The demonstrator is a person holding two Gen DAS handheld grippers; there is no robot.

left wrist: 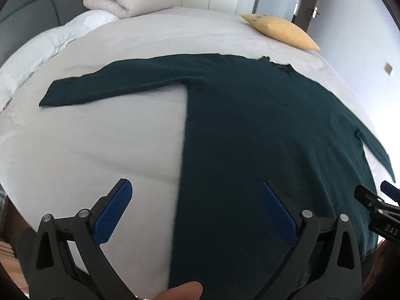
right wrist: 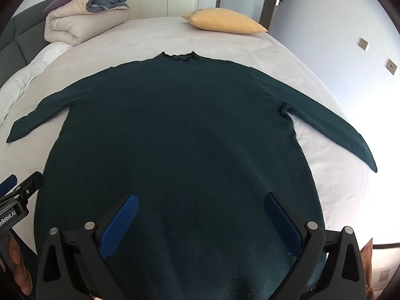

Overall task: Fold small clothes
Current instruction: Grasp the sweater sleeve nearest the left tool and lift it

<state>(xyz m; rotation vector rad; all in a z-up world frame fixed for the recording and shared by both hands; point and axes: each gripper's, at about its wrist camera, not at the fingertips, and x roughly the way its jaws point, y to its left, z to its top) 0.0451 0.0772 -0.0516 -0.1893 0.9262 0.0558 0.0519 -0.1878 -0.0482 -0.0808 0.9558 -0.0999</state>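
Note:
A dark green long-sleeved sweater (right wrist: 180, 130) lies flat on the bed, neck away from me, both sleeves spread out to the sides. In the left wrist view the sweater (left wrist: 262, 130) fills the right half, its left sleeve (left wrist: 112, 85) reaching left across the sheet. My left gripper (left wrist: 196, 192) hangs open above the sweater's left side edge near the hem, nothing between its blue pads. My right gripper (right wrist: 201, 206) is open above the lower middle of the body, holding nothing. Each gripper shows at the edge of the other's view.
The bed (right wrist: 325, 175) has a pale sheet. A yellow pillow (right wrist: 225, 21) lies at the far right corner, a folded beige duvet (right wrist: 80, 22) with grey-blue cloth on top at the far left. A dark headboard (left wrist: 30, 5) stands left; wardrobe doors and a room door behind.

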